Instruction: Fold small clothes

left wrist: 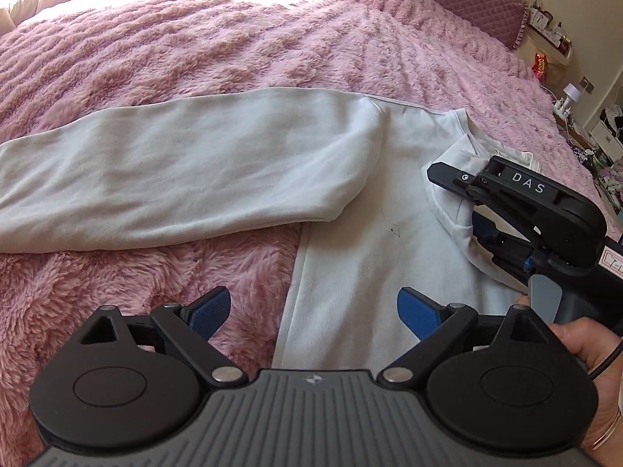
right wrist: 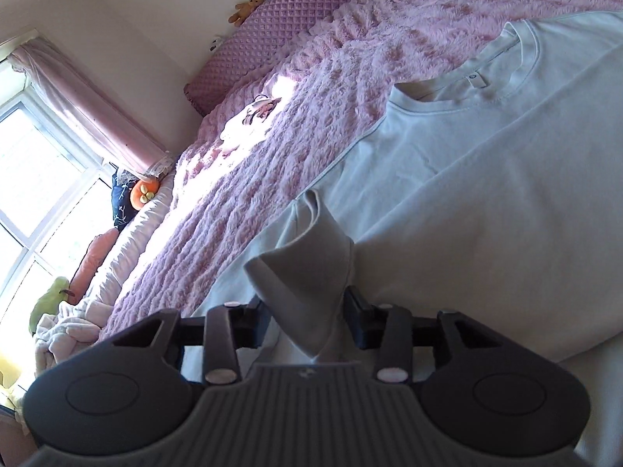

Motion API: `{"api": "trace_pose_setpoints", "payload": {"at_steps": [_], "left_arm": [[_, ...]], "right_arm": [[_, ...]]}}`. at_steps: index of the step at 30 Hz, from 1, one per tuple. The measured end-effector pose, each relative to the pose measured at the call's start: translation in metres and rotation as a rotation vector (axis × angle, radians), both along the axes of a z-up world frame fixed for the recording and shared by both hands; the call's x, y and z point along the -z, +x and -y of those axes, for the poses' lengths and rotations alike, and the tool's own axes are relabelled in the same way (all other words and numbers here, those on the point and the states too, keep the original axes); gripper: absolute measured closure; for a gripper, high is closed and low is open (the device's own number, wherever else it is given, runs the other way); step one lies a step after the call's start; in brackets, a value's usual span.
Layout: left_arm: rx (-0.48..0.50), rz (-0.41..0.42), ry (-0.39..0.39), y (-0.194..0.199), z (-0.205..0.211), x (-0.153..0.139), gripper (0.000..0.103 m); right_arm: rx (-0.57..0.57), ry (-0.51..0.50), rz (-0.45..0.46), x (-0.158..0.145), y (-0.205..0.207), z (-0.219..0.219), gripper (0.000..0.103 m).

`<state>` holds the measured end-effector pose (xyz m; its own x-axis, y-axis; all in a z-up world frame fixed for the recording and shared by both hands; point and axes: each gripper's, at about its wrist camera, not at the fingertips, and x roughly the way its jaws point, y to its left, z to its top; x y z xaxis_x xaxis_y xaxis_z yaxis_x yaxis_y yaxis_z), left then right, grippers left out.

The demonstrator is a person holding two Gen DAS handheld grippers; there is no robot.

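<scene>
Left sleeve was the one to go for, and the empty left gripper was closest

The fluffy pink plush bedspread [left wrist: 194, 50] had the white long-sleeved cotton sweatshirt [left wrist: 350, 241] laid flat on it, collar away from the person. Its free left sleeve [left wrist: 175, 171] ran sideways, long axis pointing off to the left, ahead and left of the left gripper [left wrist: 313, 313], which hung wide open over the shirt's side edge with nothing in it. The right gripper [right wrist: 307, 311] was clamped on a bunched cuff of the other sleeve [right wrist: 311, 268], lifted over the chest near the collar [right wrist: 502, 89]. So I'd guess the left side does the next fold.
</scene>
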<state>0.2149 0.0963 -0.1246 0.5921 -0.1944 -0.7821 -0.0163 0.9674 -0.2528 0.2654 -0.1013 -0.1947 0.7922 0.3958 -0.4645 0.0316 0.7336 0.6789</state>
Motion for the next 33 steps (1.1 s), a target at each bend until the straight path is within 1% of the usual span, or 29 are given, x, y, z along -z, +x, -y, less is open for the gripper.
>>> {"api": "trace_pose_setpoints", "payload": {"at_steps": [2, 3, 4, 7, 8, 9, 10, 12, 14, 17, 19, 21, 22, 23, 25, 27, 28, 29, 30, 31, 32, 33], "left_arm": [[-0.002, 0.013, -0.019, 0.001, 0.001, -0.001, 0.0], [-0.001, 0.016, -0.033, 0.003, 0.002, -0.001, 0.0], [-0.003, 0.015, -0.051, 0.006, 0.003, 0.0, 0.0], [-0.015, 0.008, -0.125, 0.012, 0.004, 0.002, 0.0], [-0.018, 0.007, -0.152, 0.014, 0.004, 0.003, 0.0], [-0.022, 0.007, -0.173, 0.017, 0.006, 0.005, 0.0], [-0.024, 0.007, -0.187, 0.02, 0.008, 0.008, 0.0], [-0.029, 0.008, -0.193, 0.026, 0.012, 0.014, 0.0], [-0.046, 0.006, -0.196, 0.033, 0.017, 0.022, 0.0], [-0.072, 0.005, -0.212, 0.04, 0.02, 0.029, 0.0], [-0.096, 0.017, -0.247, 0.043, 0.021, 0.032, 0.0], [-0.111, 0.027, -0.307, 0.048, 0.021, 0.035, 0.0], [-0.114, 0.025, -0.335, 0.051, 0.022, 0.036, 0.004], [-0.123, 0.027, -0.357, 0.054, 0.022, 0.038, 0.005], [-0.125, 0.034, -0.387, 0.058, 0.024, 0.039, 0.008], [-0.12, 0.047, -0.423, 0.063, 0.024, 0.04, 0.019], [-0.117, 0.045, -0.431, 0.065, 0.025, 0.04, 0.036], [-0.115, 0.042, -0.433, 0.067, 0.025, 0.04, 0.042], [-0.113, 0.043, -0.436, 0.068, 0.025, 0.04, 0.043], [-0.111, 0.046, -0.441, 0.069, 0.024, 0.04, 0.051], [-0.108, 0.051, -0.438, 0.07, 0.024, 0.039, 0.067], [-0.11, 0.055, -0.424, 0.07, 0.023, 0.038, 0.081]], "right_arm": [[-0.025, 0.015, 0.011, -0.001, -0.003, 0.002, 0.059], [-0.047, 0.04, 0.023, -0.003, -0.004, 0.006, 0.051], [-0.071, 0.067, 0.03, -0.006, -0.005, 0.011, 0.049], [-0.124, 0.179, 0.073, -0.023, -0.018, 0.033, 0.05], [-0.12, 0.188, 0.09, -0.03, -0.024, 0.042, 0.05], [-0.104, 0.176, 0.101, -0.036, -0.031, 0.05, 0.048], [-0.076, 0.141, 0.118, -0.048, -0.044, 0.064, 0.047], [-0.045, 0.055, 0.149, -0.061, -0.064, 0.085, 0.047], [-0.005, -0.059, 0.159, -0.07, -0.087, 0.108, 0.046], [0.055, -0.174, 0.129, -0.071, -0.113, 0.144, 0.046], [0.106, -0.249, 0.097, -0.067, -0.126, 0.167, 0.045], [0.151, -0.32, 0.067, -0.062, -0.136, 0.188, 0.045], [0.168, -0.337, 0.052, -0.059, -0.139, 0.195, 0.045], [0.196, -0.349, 0.03, -0.054, -0.143, 0.207, 0.045], [0.234, -0.323, -0.004, -0.047, -0.148, 0.223, 0.045], [0.261, -0.291, -0.018, -0.043, -0.153, 0.234, 0.045], [0.267, -0.293, -0.022, -0.043, -0.154, 0.236, 0.045], [0.269, -0.304, -0.023, -0.042, -0.155, 0.236, 0.045], [0.267, -0.312, -0.021, -0.041, -0.155, 0.235, 0.045], [0.264, -0.317, -0.02, -0.04, -0.154, 0.233, 0.045], [0.26, -0.315, -0.02, -0.039, -0.153, 0.232, 0.045], [0.254, -0.309, -0.02, -0.037, -0.152, 0.23, 0.045]]}}
